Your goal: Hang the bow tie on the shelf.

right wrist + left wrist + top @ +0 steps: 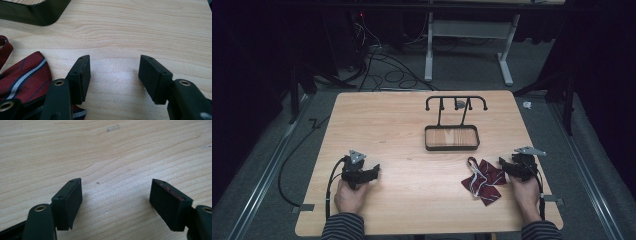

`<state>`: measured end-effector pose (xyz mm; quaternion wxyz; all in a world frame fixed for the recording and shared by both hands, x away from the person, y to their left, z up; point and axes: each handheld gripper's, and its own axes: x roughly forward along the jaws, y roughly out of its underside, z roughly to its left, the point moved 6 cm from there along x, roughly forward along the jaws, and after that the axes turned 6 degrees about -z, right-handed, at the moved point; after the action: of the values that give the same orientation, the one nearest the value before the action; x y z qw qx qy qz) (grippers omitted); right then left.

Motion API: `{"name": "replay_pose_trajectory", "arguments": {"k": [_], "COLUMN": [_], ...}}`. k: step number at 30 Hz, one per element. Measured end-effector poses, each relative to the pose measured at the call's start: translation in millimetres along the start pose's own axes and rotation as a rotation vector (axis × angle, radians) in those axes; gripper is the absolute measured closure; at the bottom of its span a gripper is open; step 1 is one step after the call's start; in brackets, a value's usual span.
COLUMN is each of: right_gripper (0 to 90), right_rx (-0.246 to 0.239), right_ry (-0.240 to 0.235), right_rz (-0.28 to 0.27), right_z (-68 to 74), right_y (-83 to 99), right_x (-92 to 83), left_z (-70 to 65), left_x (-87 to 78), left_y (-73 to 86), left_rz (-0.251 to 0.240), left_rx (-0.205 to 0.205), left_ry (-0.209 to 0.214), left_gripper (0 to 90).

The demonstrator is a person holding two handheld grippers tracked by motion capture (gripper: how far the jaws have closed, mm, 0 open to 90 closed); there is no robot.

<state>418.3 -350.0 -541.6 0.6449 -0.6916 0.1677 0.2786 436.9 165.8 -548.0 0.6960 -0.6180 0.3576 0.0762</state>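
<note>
A dark red striped tie [483, 180] lies crumpled on the wooden table [412, 130] at the front right, with a thin loop at its top. My right gripper [506, 165] rests just right of it, open, with bare wood between its jaws [113, 77]; the tie [23, 75] lies by its left jaw. A black rack with hooks [456, 104] stands over a shallow black tray [452, 138] behind the centre. My left gripper [374, 171] sits at the front left, open over bare wood [116, 197].
The tray's black corner [37, 12] lies ahead of my right gripper, to the left. Beyond the table are a grey floor with cables [387, 70] and a white table frame [467, 45]. A metal rail [582, 165] runs along the right.
</note>
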Motion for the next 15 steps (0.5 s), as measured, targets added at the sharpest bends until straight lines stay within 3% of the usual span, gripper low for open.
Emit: {"name": "replay_pose_trajectory", "arguments": {"k": [9, 15], "right_gripper": [50.5, 54.1], "right_rx": [-0.012, -0.02], "right_ry": [-0.011, -0.03], "right_rz": [0.007, -0.02], "right_z": [-0.5, 6.9], "right_y": [0.7, -4.7], "right_x": [-2.7, -9.0], "left_z": [-0.1, 0.1], "left_x": [0.4, 0.2], "left_y": [-0.2, 0.0], "left_rz": [0.001, 0.002], "left_rx": [0.003, 0.004], "left_ry": [0.0, 0.004], "left_gripper": [26.1, 26.1]}}
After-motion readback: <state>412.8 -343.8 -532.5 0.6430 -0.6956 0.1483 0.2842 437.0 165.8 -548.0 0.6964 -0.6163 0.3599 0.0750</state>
